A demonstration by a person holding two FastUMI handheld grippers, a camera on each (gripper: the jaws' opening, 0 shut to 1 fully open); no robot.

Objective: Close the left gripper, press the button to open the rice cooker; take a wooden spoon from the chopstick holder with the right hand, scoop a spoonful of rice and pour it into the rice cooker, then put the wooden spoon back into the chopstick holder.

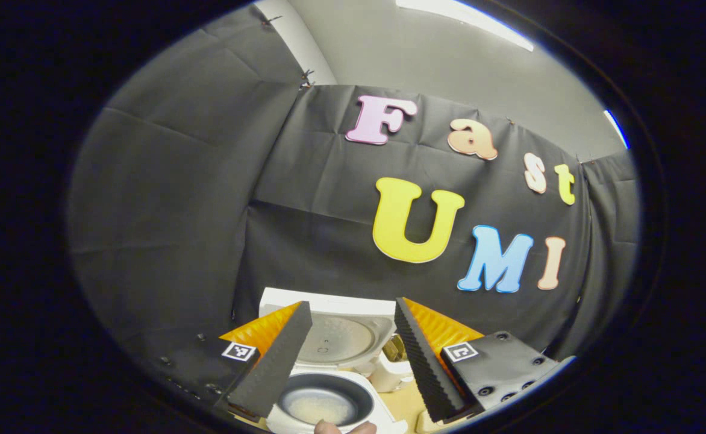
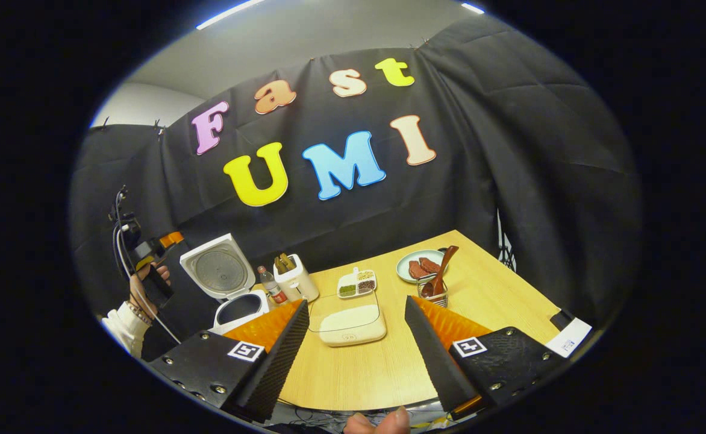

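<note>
One rice cooker (image 2: 228,283) stands at the left end of the desk (image 2: 389,367), its lid (image 2: 219,270) swung up and back so the round inner plate faces forward. In the left gripper view the same cooker sits straight ahead and below, and its dark inner pot (image 1: 323,399) holds a shallow pale layer of rice at the bottom.

The left gripper (image 1: 353,355) hovers above the open pot with its two fingers spread wide apart — nothing between them. In the right gripper view it appears far off at the left, held up in a hand (image 2: 148,283) with a white sleeve and a beaded bracelet, a cable trailing from it.

The right gripper (image 2: 353,355) hangs over the near edge of the desk, its two fingers also spread and holding nothing.

One wooden spoon (image 2: 442,271) stands bowl-down in the single wire chopstick holder (image 2: 432,292), its handle leaning up to the right. Just behind the holder lies one plate (image 2: 413,265) with two reddish slices on it. Between the right gripper's fingers, farther back, sits one pale lidded box (image 2: 352,325) under a clear cover, and beyond it one small divided dish (image 2: 356,283) with three fillings — green, pale and dark. Beside the cooker stand one small bottle (image 2: 273,288) and one white toaster (image 2: 296,278) with brown slices poking out; I cannot count them. One white card (image 2: 567,337) lies at the desk's right corner.
</note>
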